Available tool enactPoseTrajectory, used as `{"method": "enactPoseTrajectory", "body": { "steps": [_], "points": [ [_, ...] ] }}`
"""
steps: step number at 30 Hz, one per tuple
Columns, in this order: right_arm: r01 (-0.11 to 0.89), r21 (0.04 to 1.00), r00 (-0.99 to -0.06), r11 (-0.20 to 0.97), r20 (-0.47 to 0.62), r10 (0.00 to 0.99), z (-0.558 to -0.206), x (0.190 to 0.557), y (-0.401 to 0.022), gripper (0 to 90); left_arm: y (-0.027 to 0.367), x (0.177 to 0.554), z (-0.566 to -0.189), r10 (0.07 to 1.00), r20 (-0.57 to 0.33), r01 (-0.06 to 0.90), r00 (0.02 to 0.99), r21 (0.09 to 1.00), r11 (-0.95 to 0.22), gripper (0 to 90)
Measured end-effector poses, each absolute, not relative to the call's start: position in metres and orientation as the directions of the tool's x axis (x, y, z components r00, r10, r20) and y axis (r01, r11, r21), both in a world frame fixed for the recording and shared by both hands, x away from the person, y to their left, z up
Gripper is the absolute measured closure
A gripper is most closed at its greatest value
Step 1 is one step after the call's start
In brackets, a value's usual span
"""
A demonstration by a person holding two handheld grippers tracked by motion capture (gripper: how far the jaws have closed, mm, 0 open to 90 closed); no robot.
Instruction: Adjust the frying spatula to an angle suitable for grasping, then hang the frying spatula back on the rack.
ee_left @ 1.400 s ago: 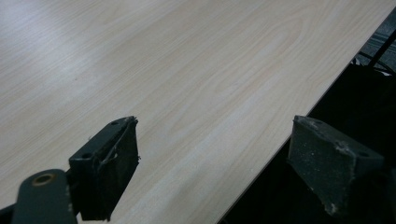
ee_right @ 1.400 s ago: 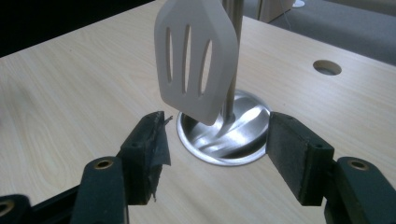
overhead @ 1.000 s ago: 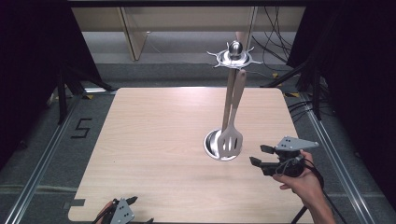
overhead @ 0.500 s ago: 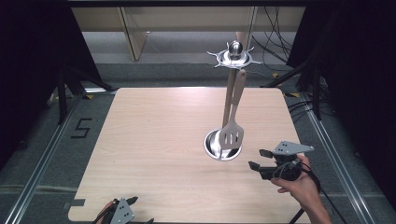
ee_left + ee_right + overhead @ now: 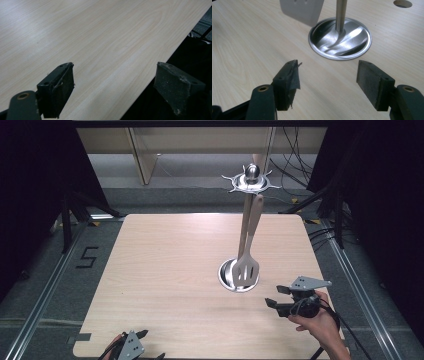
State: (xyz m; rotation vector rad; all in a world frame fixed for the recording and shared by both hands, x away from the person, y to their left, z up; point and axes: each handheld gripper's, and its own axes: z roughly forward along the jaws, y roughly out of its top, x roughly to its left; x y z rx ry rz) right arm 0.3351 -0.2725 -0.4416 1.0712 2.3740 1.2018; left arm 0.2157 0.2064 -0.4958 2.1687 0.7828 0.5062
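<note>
Since a second ago the right gripper (image 5: 278, 296) has come back toward the near right corner of the worktop (image 5: 165, 270), a little away from the utensil stand (image 5: 239, 276). Its jaws are wide apart and hold nothing. The slotted spatula (image 5: 247, 268) hangs from the stand's hook crown (image 5: 251, 181) at the far right of the middle, its blade just above the round steel base (image 5: 340, 38). The left gripper (image 5: 131, 346) waits at the near edge, left of the middle, also wide open and empty.

I judge that the step in hand is the reach for the spatula. To do it well, the right gripper should rise to the handle, close on its flat sides, then lift before pulling away, so the hole clears the hook. The pole (image 5: 340, 15) stands very close behind the handle, so a jaw can catch it. Open room is large on the left side; the right edge of the worktop is near the hand (image 5: 320, 325).
</note>
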Motion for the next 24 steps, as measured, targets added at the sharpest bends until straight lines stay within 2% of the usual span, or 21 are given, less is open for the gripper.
{"method": "enactPoseTrajectory", "body": {
  "steps": [2, 5, 7, 9, 12, 17, 18, 20, 24],
  "points": [
    [0.494, 0.782, -0.688, 0.382, 0.082, 0.721, -0.444, 0.335, -0.273, 35.1, 0.205, 0.216, -0.497, 0.677, 0.087, 0.374, 0.731, 0.779, -0.504, 15.4],
    [0.511, 0.768, -0.686, 0.386, 0.094, 0.721, -0.449, 0.333, -0.272, 35.0, 0.206, 0.219, -0.497, 0.668, 0.114, 0.357, 0.735, 0.773, -0.524, 15.4],
    [0.507, 0.765, -0.694, 0.397, 0.090, 0.714, -0.452, 0.333, -0.271, 34.9, 0.205, 0.219, -0.498, 0.678, 0.091, 0.368, 0.730, 0.783, -0.502, 15.4],
    [0.509, 0.763, -0.693, 0.399, 0.088, 0.715, -0.455, 0.330, -0.271, 34.8, 0.206, 0.221, -0.497, 0.664, 0.124, 0.354, 0.737, 0.766, -0.536, 15.4],
    [0.507, 0.756, -0.695, 0.413, 0.075, 0.715, -0.457, 0.328, -0.274, 34.7, 0.202, 0.219, -0.498, 0.672, 0.096, 0.368, 0.735, 0.776, -0.513, 15.4],
    [0.532, 0.742, -0.683, 0.407, 0.093, 0.724, -0.462, 0.323, -0.275, 34.7, 0.203, 0.219, -0.497, 0.654, 0.127, 0.341, 0.746, 0.770, -0.539, 15.4],
    [0.513, 0.751, -0.690, 0.415, 0.074, 0.720, -0.463, 0.324, -0.275, 34.7, 0.202, 0.218, -0.497, 0.659, 0.121, 0.344, 0.742, 0.775, -0.530, 15.4],
    [0.536, 0.739, -0.681, 0.407, 0.094, 0.727, -0.463, 0.323, -0.275, 34.7, 0.202, 0.217, -0.497, 0.668, 0.091, 0.363, 0.739, 0.781, -0.508, 15.4],
    [0.525, 0.748, -0.683, 0.406, 0.086, 0.725, -0.463, 0.324, -0.277, 34.6, 0.204, 0.218, -0.497, 0.663, 0.109, 0.357, 0.741, 0.772, -0.526, 15.4]
  ]
}}
